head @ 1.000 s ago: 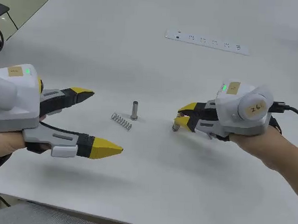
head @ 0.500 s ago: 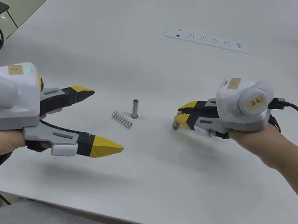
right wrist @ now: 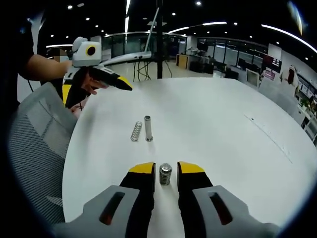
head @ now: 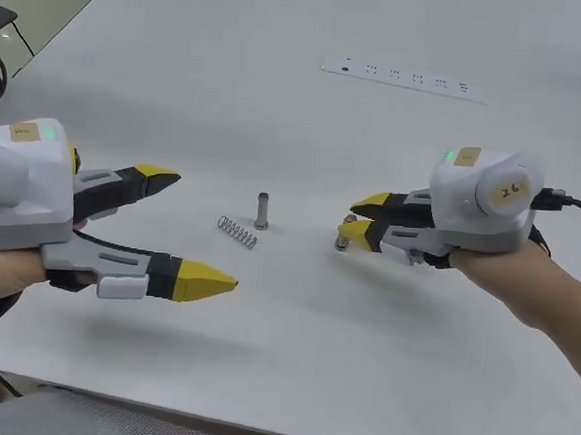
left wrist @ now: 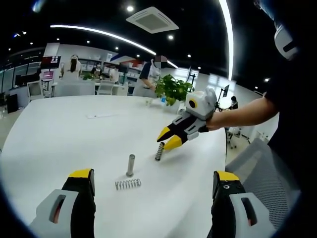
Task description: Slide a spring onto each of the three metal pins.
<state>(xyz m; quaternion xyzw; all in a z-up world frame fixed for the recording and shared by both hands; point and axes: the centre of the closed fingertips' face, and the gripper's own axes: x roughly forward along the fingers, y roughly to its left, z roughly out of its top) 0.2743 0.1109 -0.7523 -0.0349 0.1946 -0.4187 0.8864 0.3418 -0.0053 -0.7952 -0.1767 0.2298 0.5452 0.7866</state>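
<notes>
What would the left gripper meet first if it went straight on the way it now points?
Probably the loose spring lying ahead of the left gripper's open jaws, the bare pin just behind it; how high the gripper rides over the table is unclear.

Round sticker (head: 506, 193): is showing what looks like a handwritten "26", on the rounded rear end of the right gripper (head: 349, 217).
Tan sticker (head: 466, 157): is sitting on top of the right gripper; its print is too small to read.
Power strip (head: 403, 78): is lying well beyond the right gripper, showing no legible marking.
</notes>
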